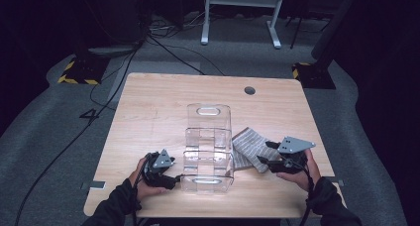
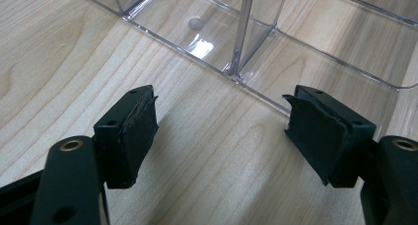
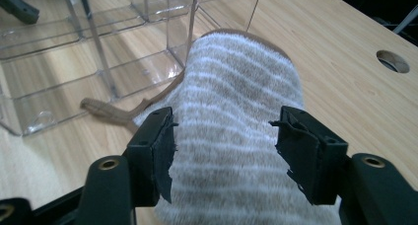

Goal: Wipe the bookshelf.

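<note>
You face a light wooden table (image 1: 148,107) with a small round cable hole (image 1: 249,90) near its far right corner. Beyond its far edge lies a grey carpeted floor (image 1: 237,57), where black cables (image 1: 168,50) trail across toward the left. A white metal stand (image 1: 241,15) with two legs sits at the back. Two black bases edged with yellow-and-black hazard tape (image 1: 79,70) rest on the floor, one off each far corner of the table. The surroundings are dark.

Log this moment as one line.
left gripper: open, beside clear organizer | right gripper: open over striped sock | sock on table
</note>
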A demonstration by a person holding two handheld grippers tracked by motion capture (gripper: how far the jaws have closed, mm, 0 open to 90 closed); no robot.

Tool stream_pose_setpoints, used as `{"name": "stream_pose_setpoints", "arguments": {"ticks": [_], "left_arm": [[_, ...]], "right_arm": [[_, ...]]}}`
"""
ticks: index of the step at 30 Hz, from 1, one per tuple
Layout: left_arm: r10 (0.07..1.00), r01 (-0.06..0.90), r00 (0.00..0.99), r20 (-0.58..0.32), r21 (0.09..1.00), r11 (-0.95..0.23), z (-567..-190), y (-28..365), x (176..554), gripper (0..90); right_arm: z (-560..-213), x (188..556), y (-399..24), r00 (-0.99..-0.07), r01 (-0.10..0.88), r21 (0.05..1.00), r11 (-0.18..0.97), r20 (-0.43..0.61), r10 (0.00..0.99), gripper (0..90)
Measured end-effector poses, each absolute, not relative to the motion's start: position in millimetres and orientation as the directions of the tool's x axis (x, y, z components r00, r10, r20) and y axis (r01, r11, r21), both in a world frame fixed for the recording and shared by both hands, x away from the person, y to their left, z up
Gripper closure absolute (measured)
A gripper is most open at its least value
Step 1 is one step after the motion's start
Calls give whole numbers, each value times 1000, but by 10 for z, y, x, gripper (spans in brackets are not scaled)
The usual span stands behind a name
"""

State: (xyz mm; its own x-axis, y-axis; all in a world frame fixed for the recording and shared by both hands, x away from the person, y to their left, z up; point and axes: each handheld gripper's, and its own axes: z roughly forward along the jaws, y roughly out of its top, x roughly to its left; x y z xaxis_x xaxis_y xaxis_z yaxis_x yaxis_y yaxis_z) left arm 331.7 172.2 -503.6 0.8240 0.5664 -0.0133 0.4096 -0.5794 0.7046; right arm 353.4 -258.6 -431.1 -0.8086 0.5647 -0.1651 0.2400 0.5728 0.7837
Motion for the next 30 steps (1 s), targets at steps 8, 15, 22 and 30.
{"name": "stream_pose_setpoints", "arguments": {"ticks": [8, 15, 22, 30], "left_arm": [[594, 430, 804, -14, 705, -565, -5037, 1790, 3246, 271], [613, 443, 790, -17, 707, -551, -5039, 1861, 3164, 271], [639, 460, 769, -10, 702, -543, -5035, 1981, 3050, 271], [663, 475, 749, -8, 703, -529, -5038, 2136, 2940, 267]], "right_arm": [[-4319, 3359, -2773, -800, 249, 778, 577, -170, 575, 380], [-4386, 3267, -2939, -786, 270, 764, 585, -176, 592, 367], [-4558, 3187, -3274, -746, 341, 744, 574, -158, 647, 357], [-4754, 3101, -3578, -692, 420, 726, 544, -131, 710, 340]]}}
